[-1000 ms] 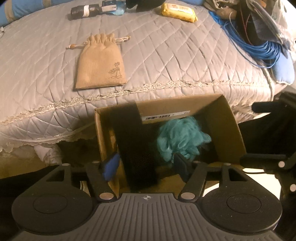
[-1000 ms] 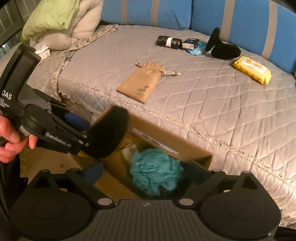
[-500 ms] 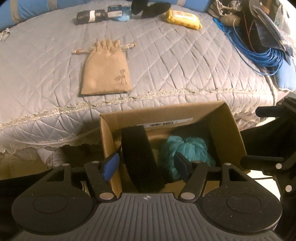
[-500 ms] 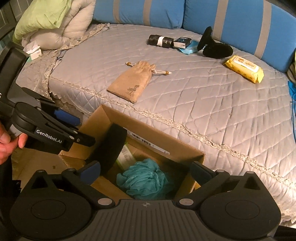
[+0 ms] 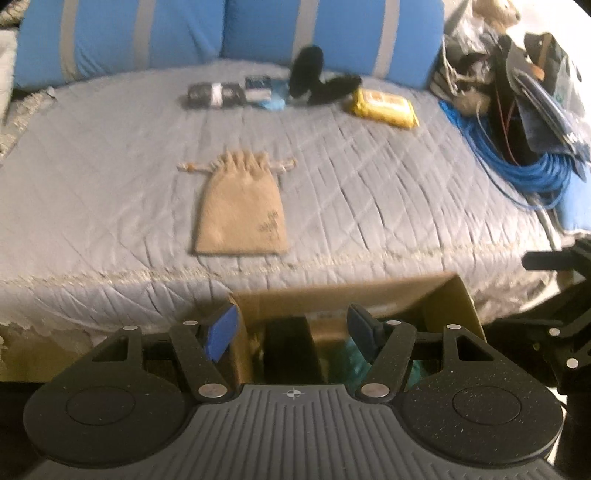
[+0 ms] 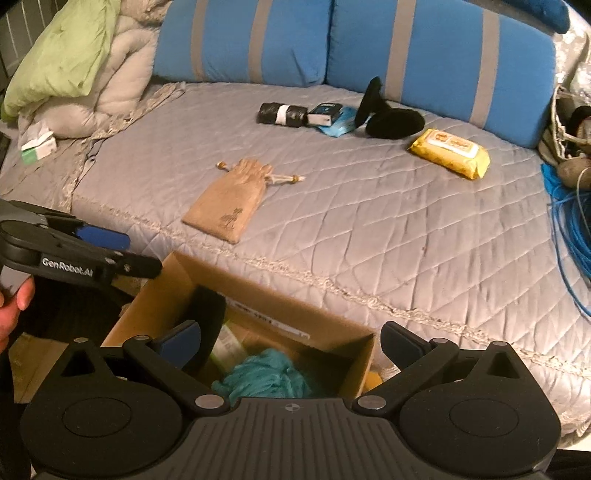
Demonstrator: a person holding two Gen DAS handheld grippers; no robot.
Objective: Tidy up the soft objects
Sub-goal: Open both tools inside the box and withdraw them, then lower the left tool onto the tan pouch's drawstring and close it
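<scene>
Left hand-held gripper point(image 5: 291, 330), jaws spread and empty, sat low centre of its frame over the cardboard box point(image 5: 454, 306), which held a black soft pad point(image 5: 286, 347) and a teal pouf point(image 6: 266, 376); right hand-held gripper point(image 6: 290, 341), likewise spread and empty, hung over the same box. Likely next item, the tan drawstring pouch point(image 5: 242, 214), lay flat on the grey quilted bed point(image 5: 369, 192) straight above the left gripper in mid-frame, upper left of the right one, so the left appeared nearer. Its long axis ran up the left frame, gathered neck and cords toward the blue cushions point(image 5: 332, 33), closed bottom toward the box.
</scene>
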